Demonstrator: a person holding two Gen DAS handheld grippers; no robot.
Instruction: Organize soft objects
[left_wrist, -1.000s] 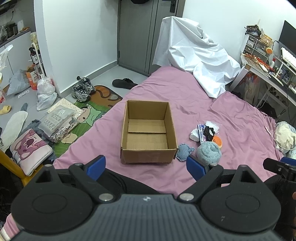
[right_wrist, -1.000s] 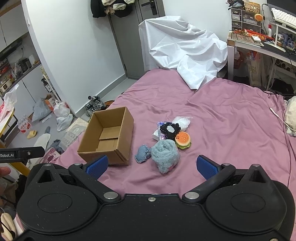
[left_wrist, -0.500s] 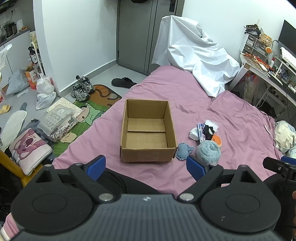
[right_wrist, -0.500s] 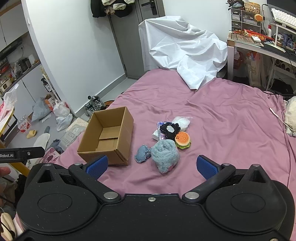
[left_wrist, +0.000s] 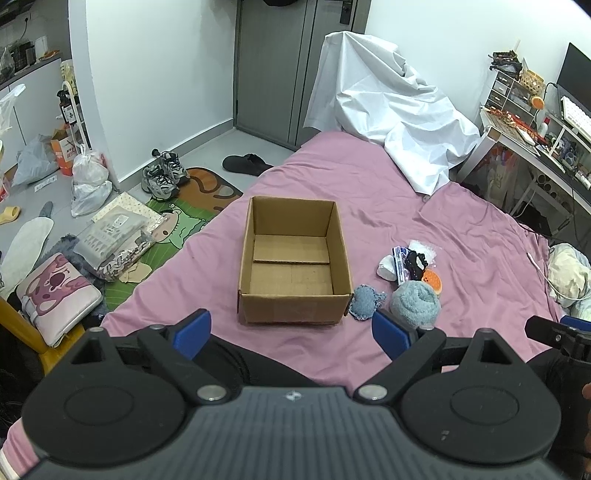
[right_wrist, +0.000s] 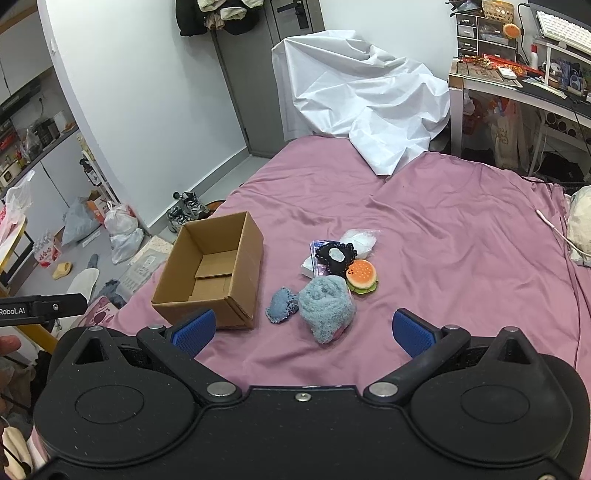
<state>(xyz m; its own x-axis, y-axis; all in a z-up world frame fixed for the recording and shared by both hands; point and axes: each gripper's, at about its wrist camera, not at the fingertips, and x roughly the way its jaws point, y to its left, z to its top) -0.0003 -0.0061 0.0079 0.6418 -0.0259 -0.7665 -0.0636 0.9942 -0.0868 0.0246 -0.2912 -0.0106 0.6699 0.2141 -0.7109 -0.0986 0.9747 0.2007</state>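
Right wrist view: right gripper (right_wrist: 302, 330) spread wide, empty; rolled blue towel (right_wrist: 326, 307) lies on the bed (right_wrist: 443, 258) just ahead, between its fingers.

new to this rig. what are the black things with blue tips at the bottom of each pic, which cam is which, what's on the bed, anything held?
There is no robot arm here. A person carries one hand-held gripper per hand, each with a fisheye camera looking forward along its two blue-padded fingers. One picture is from the left hand-held gripper, the other from the right hand-held gripper. Both are open and hold nothing. On the pink bed stands an empty cardboard box. Beside it lie a small blue plush, a rolled light-blue fuzzy cloth, a burger toy, a black lacy item and a white bag.
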